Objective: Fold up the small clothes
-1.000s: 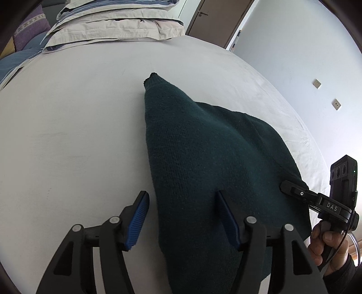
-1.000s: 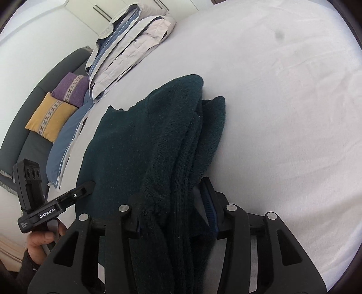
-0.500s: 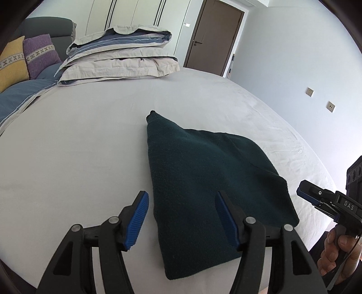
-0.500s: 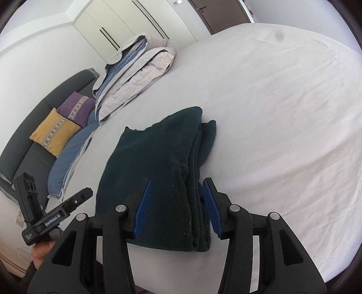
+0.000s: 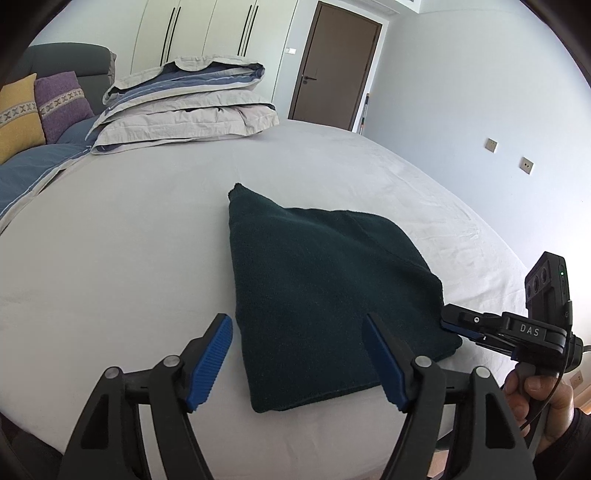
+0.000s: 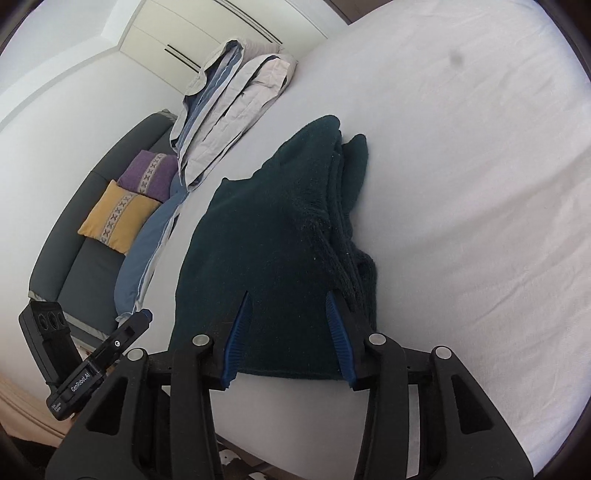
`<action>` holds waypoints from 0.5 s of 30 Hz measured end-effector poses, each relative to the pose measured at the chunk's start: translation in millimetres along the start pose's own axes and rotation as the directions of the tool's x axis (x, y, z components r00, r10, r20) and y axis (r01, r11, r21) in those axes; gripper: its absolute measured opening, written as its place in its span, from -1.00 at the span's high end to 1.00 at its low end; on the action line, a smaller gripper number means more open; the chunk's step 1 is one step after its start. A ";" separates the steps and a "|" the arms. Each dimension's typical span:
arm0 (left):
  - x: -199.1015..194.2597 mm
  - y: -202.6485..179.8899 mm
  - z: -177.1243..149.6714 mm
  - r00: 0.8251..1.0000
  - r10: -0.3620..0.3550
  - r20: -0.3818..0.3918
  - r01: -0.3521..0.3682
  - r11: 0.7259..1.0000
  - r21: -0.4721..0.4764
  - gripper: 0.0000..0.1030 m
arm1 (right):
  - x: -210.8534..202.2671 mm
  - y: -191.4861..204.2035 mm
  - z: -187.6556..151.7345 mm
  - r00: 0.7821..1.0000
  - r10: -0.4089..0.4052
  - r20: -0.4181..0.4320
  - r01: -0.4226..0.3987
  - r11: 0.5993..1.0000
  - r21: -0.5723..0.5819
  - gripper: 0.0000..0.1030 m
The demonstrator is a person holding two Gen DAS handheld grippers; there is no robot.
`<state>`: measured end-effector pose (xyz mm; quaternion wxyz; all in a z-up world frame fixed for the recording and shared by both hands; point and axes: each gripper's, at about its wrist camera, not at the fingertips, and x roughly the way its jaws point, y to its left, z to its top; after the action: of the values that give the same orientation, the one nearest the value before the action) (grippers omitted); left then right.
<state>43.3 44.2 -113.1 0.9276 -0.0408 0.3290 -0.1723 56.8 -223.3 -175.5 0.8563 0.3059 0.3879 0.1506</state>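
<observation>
Folded dark green sweater (image 5: 317, 295) lies on white bed (image 5: 110, 258), near its front edge. My left gripper (image 5: 297, 356) spread, empty, above sweater. My right gripper (image 6: 286, 332) spread, empty, over stacked edge. Risk: fingers snag knit, drag layers apart.

My view: white-sheeted bed (image 5: 110, 258) fills the frame. Folded grey-blue duvet stack (image 5: 184, 107) upper left, yellow cushion (image 5: 16, 114) and purple cushion (image 5: 62, 101) on dark sofa (image 6: 74, 236) far left. Brown door (image 5: 332, 66) top centre, white wardrobe (image 5: 207, 33) beside it, pale wall (image 5: 480, 92) right, soft daylight.
</observation>
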 end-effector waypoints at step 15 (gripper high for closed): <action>-117.4 -38.3 48.8 0.881 0.223 0.418 -0.286 0.954 0.094 -1.00 | -149.7 122.3 0.9 0.724 -0.248 0.644 0.512 0.819 -0.261 -1.00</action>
<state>-22.5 47.2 2.2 0.9902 0.0395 0.1195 -0.0612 -42.9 -204.0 -11.0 0.9897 0.0562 0.1201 -0.0540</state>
